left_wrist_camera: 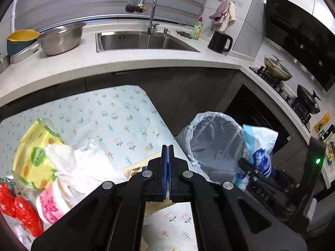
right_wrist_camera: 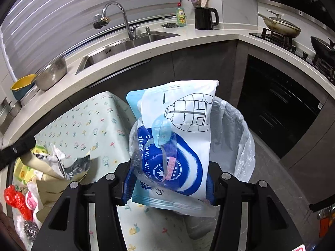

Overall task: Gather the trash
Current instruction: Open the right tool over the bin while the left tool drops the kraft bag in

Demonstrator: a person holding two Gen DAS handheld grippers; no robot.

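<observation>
My right gripper [right_wrist_camera: 168, 184] is shut on a blue-and-white wet wipes packet [right_wrist_camera: 178, 142], held upright over the mouth of the lined trash bin [right_wrist_camera: 232, 129]. From the left wrist view the same packet [left_wrist_camera: 258, 146] hangs at the bin's [left_wrist_camera: 213, 144] right rim. My left gripper [left_wrist_camera: 167, 152] is shut with nothing between its blue pads, above the floral table's right edge. Trash lies at the table's left: a yellow tissue pack [left_wrist_camera: 35, 156], crumpled white paper [left_wrist_camera: 83, 165], a pink-printed wrapper [left_wrist_camera: 50, 205] and a red net bag [left_wrist_camera: 18, 209].
The floral tablecloth [left_wrist_camera: 108, 113] covers a table beside the bin. Behind runs a white counter with a sink [left_wrist_camera: 144, 41], a steel colander [left_wrist_camera: 60, 37], a black kettle [left_wrist_camera: 219, 41] and a stove with pans [left_wrist_camera: 278, 69]. A steel scourer [right_wrist_camera: 30, 230] lies at the table's left.
</observation>
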